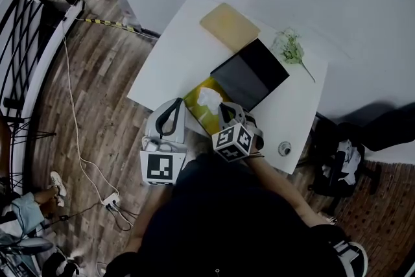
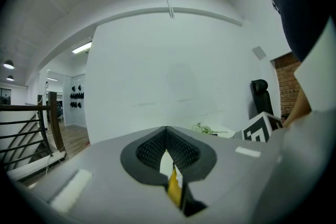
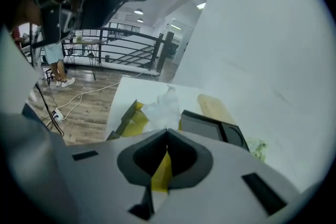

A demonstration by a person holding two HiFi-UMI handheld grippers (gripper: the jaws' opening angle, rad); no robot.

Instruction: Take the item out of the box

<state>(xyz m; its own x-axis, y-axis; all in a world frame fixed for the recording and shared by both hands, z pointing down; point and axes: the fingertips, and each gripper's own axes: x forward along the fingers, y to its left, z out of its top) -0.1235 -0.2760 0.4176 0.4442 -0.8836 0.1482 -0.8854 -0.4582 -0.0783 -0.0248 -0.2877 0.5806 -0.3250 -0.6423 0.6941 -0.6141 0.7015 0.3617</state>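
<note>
A yellow box [image 1: 198, 107] lies on the white table [image 1: 175, 55], and a white tissue [image 1: 209, 98] sticks up out of it. My right gripper [image 1: 224, 108] hangs over the box's right end, jaws shut; in the right gripper view the tissue [image 3: 163, 107] runs up from the tips of the right gripper [image 3: 168, 132], pinched there. The box [image 3: 134, 122] lies below with a flap raised. My left gripper [image 1: 175, 102] sits at the box's left side. In the left gripper view the left gripper [image 2: 167, 130] is shut, with a thin yellow edge of the box [image 2: 174, 188] between its jaws.
A black flat slab [image 1: 249, 73] lies just behind the box, a tan board [image 1: 229, 26] behind that, and a green sprig [image 1: 290, 47] at the table's far right. A small round object [image 1: 284, 148] sits near the front right corner. A railing [image 1: 26, 29] and floor cable [image 1: 78, 139] are at left.
</note>
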